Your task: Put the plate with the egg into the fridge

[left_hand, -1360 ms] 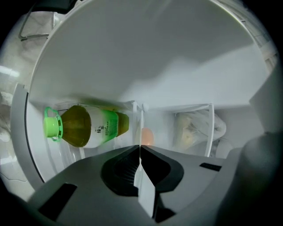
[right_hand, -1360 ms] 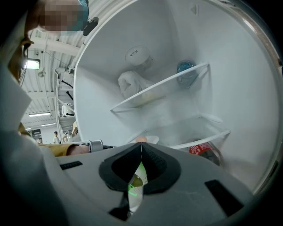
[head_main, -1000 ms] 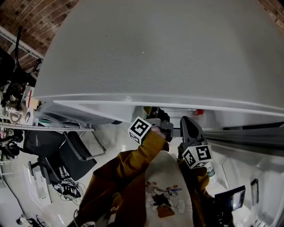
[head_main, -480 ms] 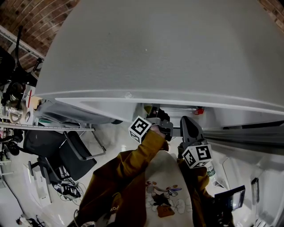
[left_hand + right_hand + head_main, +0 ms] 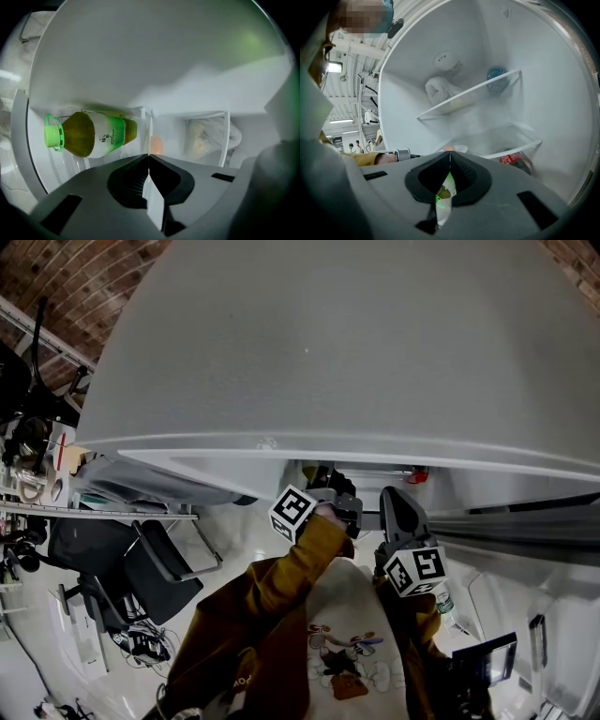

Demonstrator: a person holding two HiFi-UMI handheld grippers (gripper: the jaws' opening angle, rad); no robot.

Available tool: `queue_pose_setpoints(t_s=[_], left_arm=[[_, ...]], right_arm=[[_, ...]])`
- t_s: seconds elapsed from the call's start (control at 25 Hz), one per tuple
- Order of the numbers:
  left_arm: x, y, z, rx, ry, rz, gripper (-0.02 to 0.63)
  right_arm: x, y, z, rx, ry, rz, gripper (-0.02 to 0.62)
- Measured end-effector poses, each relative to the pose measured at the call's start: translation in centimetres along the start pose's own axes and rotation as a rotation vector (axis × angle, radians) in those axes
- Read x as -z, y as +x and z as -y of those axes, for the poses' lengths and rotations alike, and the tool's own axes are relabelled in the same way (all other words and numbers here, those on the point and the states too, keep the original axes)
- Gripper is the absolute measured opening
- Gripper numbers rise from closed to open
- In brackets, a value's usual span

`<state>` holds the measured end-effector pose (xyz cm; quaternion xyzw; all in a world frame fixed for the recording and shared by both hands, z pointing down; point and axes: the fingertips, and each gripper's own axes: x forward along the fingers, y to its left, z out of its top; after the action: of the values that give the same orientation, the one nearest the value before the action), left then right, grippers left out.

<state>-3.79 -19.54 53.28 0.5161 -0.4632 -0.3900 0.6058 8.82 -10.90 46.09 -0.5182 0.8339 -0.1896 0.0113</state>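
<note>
Little has moved; pale orange egg [image 5: 156,144] rests on white plate [image 5: 462,149].

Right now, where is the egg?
In the left gripper view, the egg sits inside the fridge just beyond the closed jaws, right of the green-capped bottle lying on its side.

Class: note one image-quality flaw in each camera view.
Head view: dim, and the large grey fridge panel bulges with lens curvature. Left gripper view: green tint at upper right, and the orange egg looks hazy. Right gripper view: the white fridge shelf bows, and the corners are black.
</note>
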Motion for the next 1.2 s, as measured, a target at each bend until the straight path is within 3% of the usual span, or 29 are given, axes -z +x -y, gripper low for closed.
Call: queue_pose_setpoints(t_s=[0.6,1.2], left_arm=[[0.1,0.4,1.8,0.066,0.016,0.005,0.014],[-0.5,2.2,1.1,0.049,0.0,0.026,0.014]], right_arm=[[0.1,-0.1,0.4,0.007,0.002,-0.004,0.006],[-0.5,0.6,1.8,0.011,0.009,0.002,0.006]])
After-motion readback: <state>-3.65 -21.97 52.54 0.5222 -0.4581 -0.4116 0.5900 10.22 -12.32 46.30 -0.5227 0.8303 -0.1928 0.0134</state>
